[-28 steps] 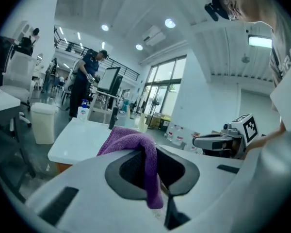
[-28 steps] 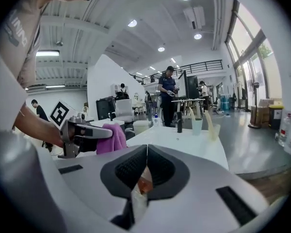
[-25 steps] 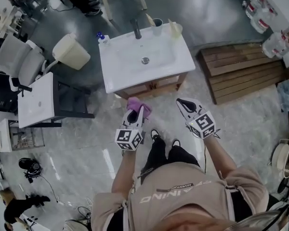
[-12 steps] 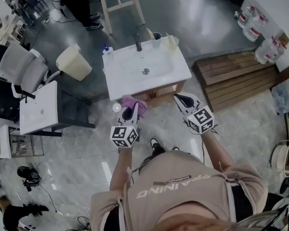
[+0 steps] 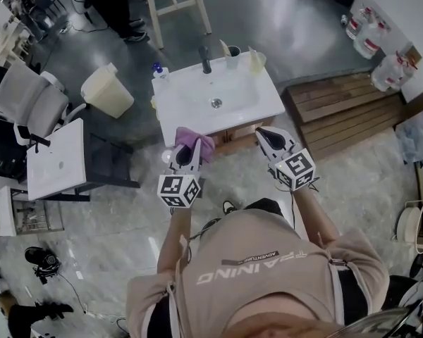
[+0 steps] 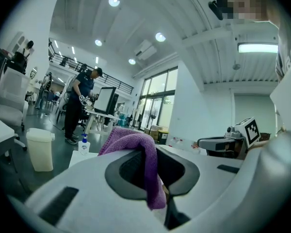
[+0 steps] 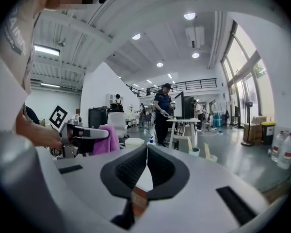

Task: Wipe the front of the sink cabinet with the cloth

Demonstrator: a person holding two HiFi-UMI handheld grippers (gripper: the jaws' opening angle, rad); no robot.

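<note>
Two tongs, two different jobs. Your left tongs (image 5: 189, 153) are clamped on the purple cloth (image 6: 136, 144), which bunches over the top of the jaws and hangs down through the gap between them. That puts a soft pad out in front, facing the work rather than bare plastic. Your right tongs (image 7: 146, 161) are pressed together on nothing and held level beside the left pair, apart from it. I judge you are simply parking them clear of the wiping path.

From the head view, the cloth sits right at the front lip of the sink cabinet (image 5: 229, 134), above its wooden face. I cannot tell whether it touches. Both gripper views look out level across the room rather than at wood, so you probably need to bring the cloth lower before it meets the cabinet front. The wiping looks not yet begun.

As for containers, the white basin (image 5: 197, 94) shows only its drain and nothing lying in it. At its back edge a cup (image 5: 230, 51) stands just beside the faucet (image 5: 205, 58). The cup is dark inside and too small to tell what it holds. A blue-topped pump bottle (image 5: 157, 70) stands at the back left corner. On the floor left of the cabinet, a beige bin (image 5: 106, 90) has its lid on, which hides its contents.
</note>
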